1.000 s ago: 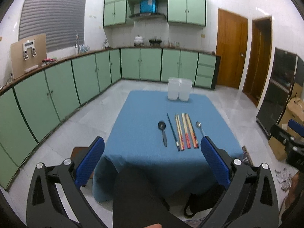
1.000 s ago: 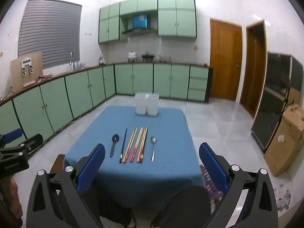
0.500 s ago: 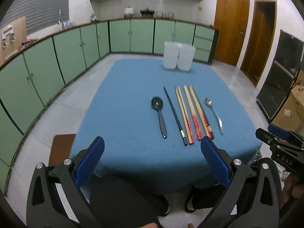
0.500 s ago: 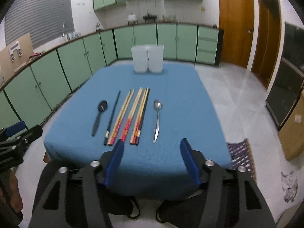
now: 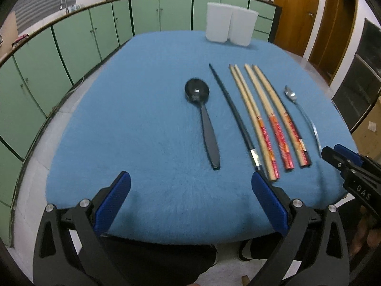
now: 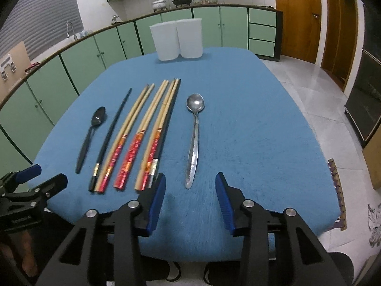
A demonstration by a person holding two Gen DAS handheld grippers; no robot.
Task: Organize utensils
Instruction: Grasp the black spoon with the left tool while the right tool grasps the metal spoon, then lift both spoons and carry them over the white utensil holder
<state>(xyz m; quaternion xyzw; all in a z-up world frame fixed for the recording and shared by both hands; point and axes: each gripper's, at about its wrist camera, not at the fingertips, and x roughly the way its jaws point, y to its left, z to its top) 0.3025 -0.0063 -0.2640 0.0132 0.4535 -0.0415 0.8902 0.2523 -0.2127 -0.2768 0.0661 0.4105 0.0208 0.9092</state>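
On the blue table point(image 5: 142, 119) lie a black spoon point(image 5: 204, 121), a black chopstick point(image 5: 233, 114), several wooden chopsticks with red ends point(image 5: 266, 116) and a metal spoon point(image 5: 302, 114). In the right wrist view the metal spoon point(image 6: 194, 140) lies just ahead of my right gripper point(image 6: 188, 186), which is partly open and empty, its fingers either side of the handle end. The black spoon point(image 6: 91, 133) and chopsticks point(image 6: 142, 133) lie to its left. My left gripper point(image 5: 190, 186) is wide open and empty at the table's near edge, before the black spoon's handle.
Two white containers point(image 6: 177, 39) stand side by side at the table's far edge, also in the left wrist view point(image 5: 229, 25). Green cabinets point(image 5: 71, 40) line the walls. Wooden doors point(image 6: 297, 16) are at the right. A cardboard box point(image 5: 369, 124) sits on the floor at right.
Both grippers have moved forward and down toward the table's near edge. My right gripper has narrowed from wide open to partly open, in line with the metal spoon.
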